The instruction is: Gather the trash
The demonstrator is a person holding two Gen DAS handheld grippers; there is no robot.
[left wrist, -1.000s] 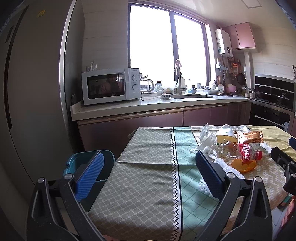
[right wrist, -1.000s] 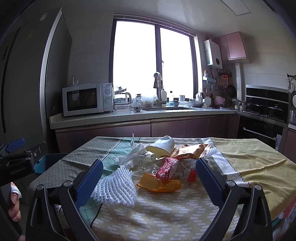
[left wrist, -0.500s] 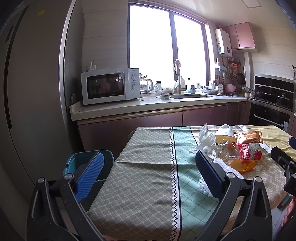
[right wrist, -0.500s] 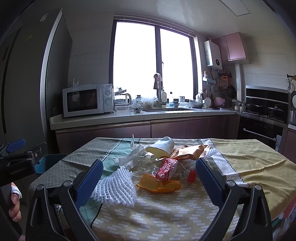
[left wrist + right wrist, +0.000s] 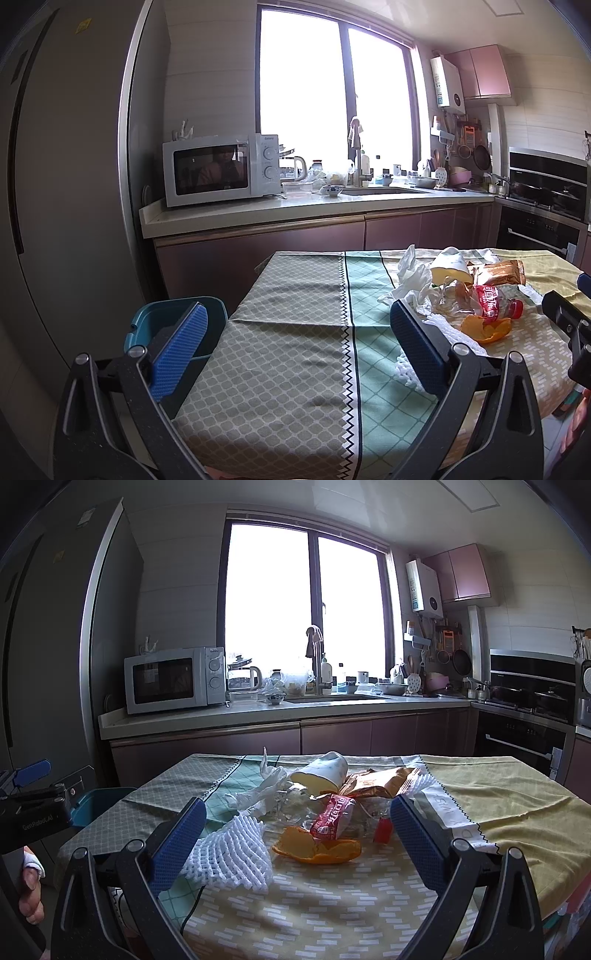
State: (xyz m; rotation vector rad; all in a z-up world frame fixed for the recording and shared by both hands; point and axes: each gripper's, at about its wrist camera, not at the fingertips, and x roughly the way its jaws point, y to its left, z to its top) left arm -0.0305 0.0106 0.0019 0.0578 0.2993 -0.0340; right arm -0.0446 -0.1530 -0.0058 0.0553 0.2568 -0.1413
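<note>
Both hand-held grippers are spread wide with nothing between the pads. Your left hand-held gripper (image 5: 295,343) hangs over the near-left part of the tabletop (image 5: 288,369), above bare grey-green cloth, and the teal bin (image 5: 147,325) sits just off the table's left edge, partly behind the left pad. Your right hand-held gripper (image 5: 298,834) faces the trash pile straight on, jaws framing it without touching anything.

Closest to you in the right view: a white foam fruit net (image 5: 229,853) sits by the left pad, and an orange peel (image 5: 317,849) lies just right of it. Behind the peel there's a crushed clear bottle with a red label (image 5: 332,818) and a red cap (image 5: 382,830) beside it. Further back, crumpled white tissue (image 5: 264,788), a tipped-over paper cup (image 5: 325,777) lying on its side, and an orange snack wrapper (image 5: 376,782) touching the cup. It's all bunched together mid-table.

Beyond that, the microwave (image 5: 173,679) and the sink (image 5: 332,698) are on the kitchen counter under the window (image 5: 306,605).
</note>
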